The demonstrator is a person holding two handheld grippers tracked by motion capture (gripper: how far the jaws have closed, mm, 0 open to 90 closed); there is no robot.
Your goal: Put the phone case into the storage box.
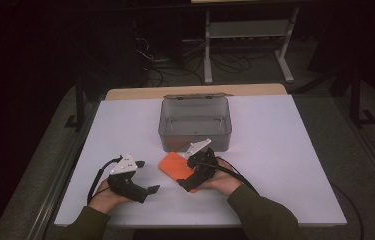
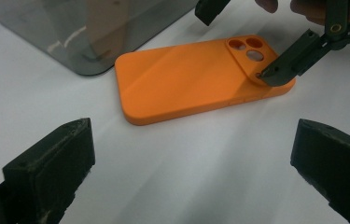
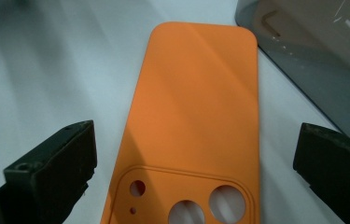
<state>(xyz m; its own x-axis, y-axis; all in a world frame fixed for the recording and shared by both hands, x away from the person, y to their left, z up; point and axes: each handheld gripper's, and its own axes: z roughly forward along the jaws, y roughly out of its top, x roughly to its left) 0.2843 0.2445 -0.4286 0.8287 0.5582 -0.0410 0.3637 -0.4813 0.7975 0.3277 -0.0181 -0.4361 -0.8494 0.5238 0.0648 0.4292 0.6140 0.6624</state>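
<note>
Writing: no brand, label or lettering can be read on any item.
Phone case: one is counted, orange, laid back-up on the white table, just in front of the box; it is also seen in the left gripper view and the right gripper view.
Camera cut-outs: three large round holes and one small hole are counted in the raised corner panel of the case.
Box: one grey translucent box is counted, lid swung back, set at the middle of the table.
Grippers: two are counted.
Left gripper: jaws are held wide apart over bare table, with nothing between them, well left of the case.
Right gripper: jaws are spread wide, one to each side of the case's camera end, and nothing is clamped; one jaw tip is seen at the case's camera corner.
</note>
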